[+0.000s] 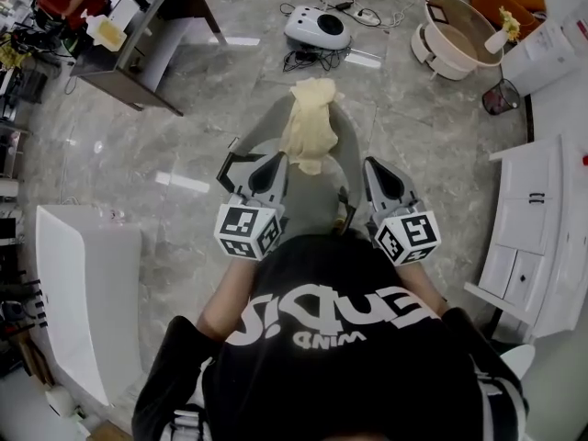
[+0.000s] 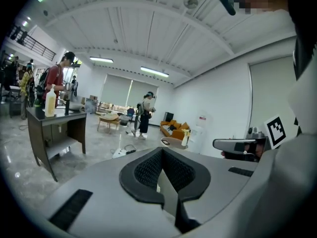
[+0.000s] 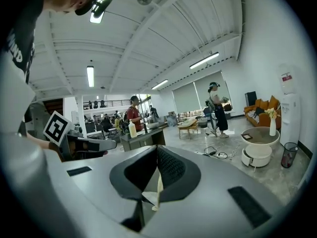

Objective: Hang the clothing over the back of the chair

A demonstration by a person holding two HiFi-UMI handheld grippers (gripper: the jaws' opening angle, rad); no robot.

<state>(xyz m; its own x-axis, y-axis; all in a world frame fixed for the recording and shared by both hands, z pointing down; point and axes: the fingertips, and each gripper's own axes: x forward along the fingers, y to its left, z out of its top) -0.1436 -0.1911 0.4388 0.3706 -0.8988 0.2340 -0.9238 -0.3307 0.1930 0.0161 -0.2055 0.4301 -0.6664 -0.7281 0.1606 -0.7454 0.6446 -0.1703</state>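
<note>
Though pinching the pale yellow clothing point(image 1: 309, 127) and holding it up, has yet to drape it over the back of the grey chair point(image 1: 347, 150). Hangs bunched just beyond the jaws. Clamps a thin fabric edge in the left gripper point(image 1: 276, 161), pinches likewise in the right gripper point(image 1: 372, 165) — holds both side by side, near level, pointing far.

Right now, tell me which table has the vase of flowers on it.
The round white table, upper right in the head view: the vase with yellow flowers stands on it. The dark desk at upper left carries a pale yellow bottle instead.
</note>
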